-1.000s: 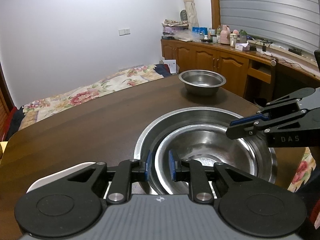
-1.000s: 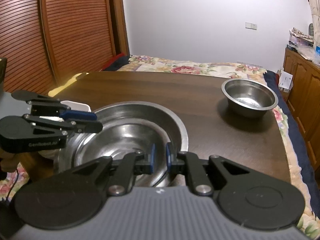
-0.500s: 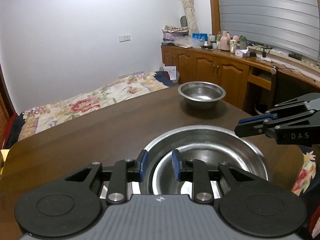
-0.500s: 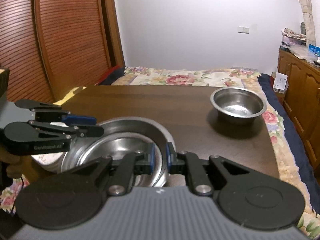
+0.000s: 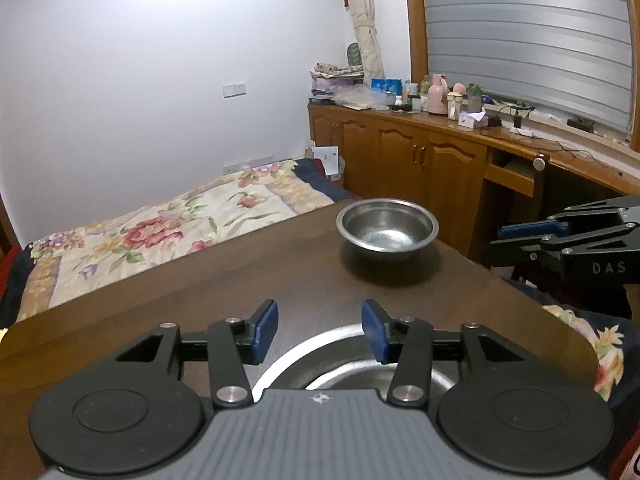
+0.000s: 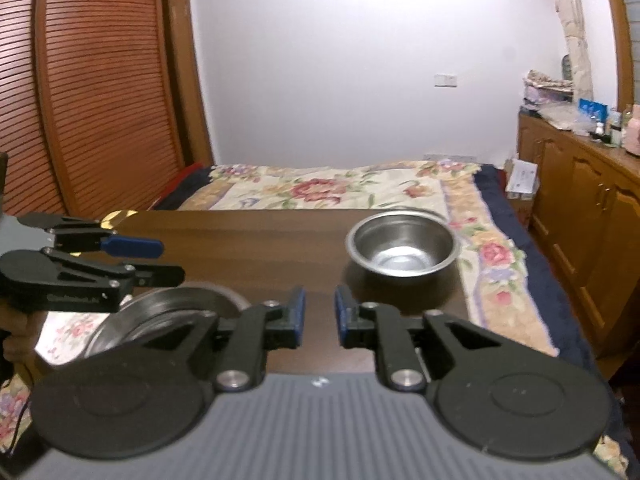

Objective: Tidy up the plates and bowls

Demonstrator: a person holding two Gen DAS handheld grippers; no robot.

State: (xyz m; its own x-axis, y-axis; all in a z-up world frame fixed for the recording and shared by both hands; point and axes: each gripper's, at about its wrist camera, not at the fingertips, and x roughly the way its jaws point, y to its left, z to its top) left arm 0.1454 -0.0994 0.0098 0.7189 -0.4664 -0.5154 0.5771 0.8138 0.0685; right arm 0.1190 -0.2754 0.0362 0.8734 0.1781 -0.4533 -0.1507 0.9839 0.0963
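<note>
While both tools open with nothing between their jaws, the left tool [image 5: 319, 330] and right tool [image 6: 320, 315] sit above the nested metal bowls [image 5: 340, 368] at the worktop's [image 5: 200, 304] near edge. The small bowl [image 5: 387, 229] waits by the far right corner; it looks light, hard and slippery, so pinch its thin rim.

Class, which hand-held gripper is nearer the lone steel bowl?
Right. The right hand-held gripper points almost straight at the lone steel bowl, just ahead; the left hand-held gripper sits further off to the bowl's left. Both grippers' jaws are opening, empty.
</note>
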